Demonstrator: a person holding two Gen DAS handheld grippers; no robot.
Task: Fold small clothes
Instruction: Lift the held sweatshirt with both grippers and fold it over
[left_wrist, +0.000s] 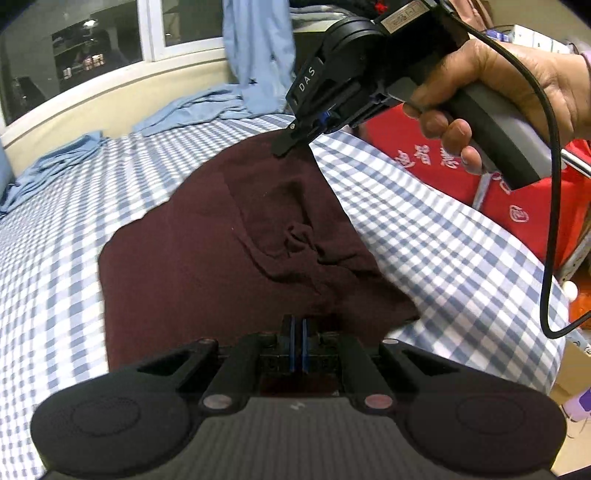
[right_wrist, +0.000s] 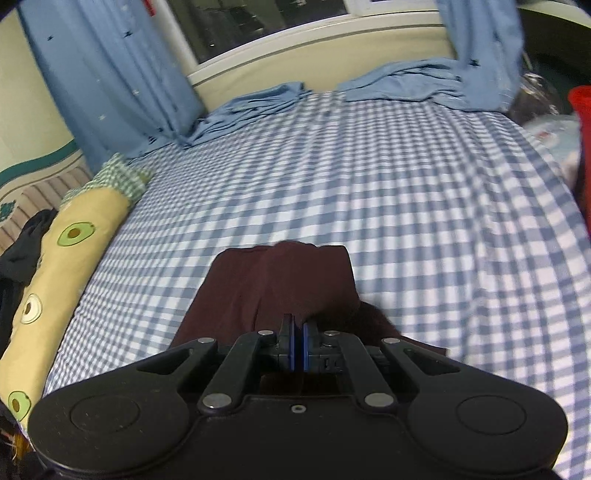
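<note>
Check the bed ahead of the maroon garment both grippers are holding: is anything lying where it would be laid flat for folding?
Nothing visible does. Both the left gripper and right gripper are shut on the maroon garment, and the checked sheet beyond it is bare. The blue curtains pool only along the far edge.

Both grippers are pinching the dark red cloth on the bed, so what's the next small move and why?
Probably carry the two pinched edges across and lay them on the rest of the dark red cloth. The left gripper and right gripper are both shut on its edges, and the cloth lies spread but wrinkled on the checked bedsheet, not yet folded.
</note>
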